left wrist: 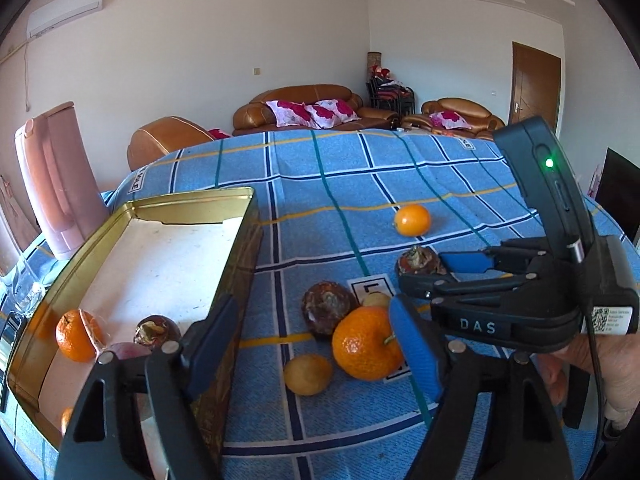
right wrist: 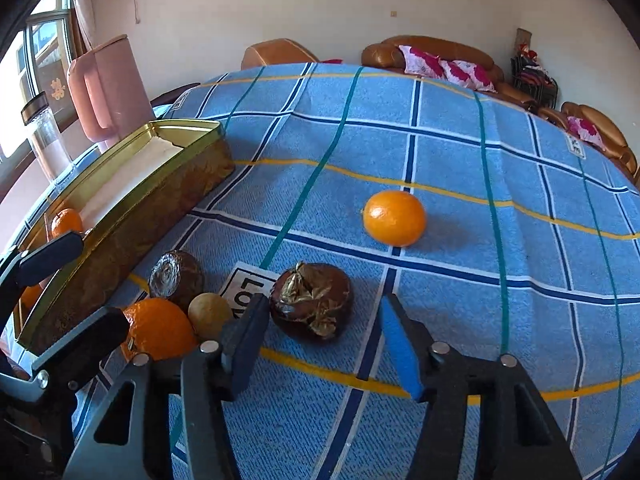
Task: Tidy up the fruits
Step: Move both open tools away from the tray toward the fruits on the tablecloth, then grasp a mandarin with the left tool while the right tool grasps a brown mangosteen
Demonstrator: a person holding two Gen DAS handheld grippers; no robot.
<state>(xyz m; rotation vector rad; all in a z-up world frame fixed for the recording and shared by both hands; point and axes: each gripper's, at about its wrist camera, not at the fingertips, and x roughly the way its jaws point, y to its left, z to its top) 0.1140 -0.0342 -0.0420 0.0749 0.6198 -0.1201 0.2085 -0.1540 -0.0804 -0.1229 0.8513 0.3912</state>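
Note:
A gold tin (left wrist: 192,200) stands at the left on the blue checked cloth (left wrist: 344,168); an orange (left wrist: 76,334) and a dark brown fruit (left wrist: 158,330) lie inside it. My left gripper (left wrist: 316,352) is open, one finger over the tin's near wall and the blue one against a large orange (left wrist: 366,342). A small yellow fruit (left wrist: 308,374) and a brown fruit (left wrist: 330,308) lie beside that orange. My right gripper (right wrist: 324,344) is open, with a wrinkled brown fruit (right wrist: 312,306) just ahead between its fingertips, the blue pad clear of it. A loose orange (right wrist: 394,218) sits farther out.
A pink jug (right wrist: 108,88) and a glass bottle (right wrist: 46,140) stand behind the tin (right wrist: 160,200) at the table's left edge. Brown sofas (left wrist: 304,108) with flowered cushions line the far wall. A hand (left wrist: 600,360) holds the right gripper.

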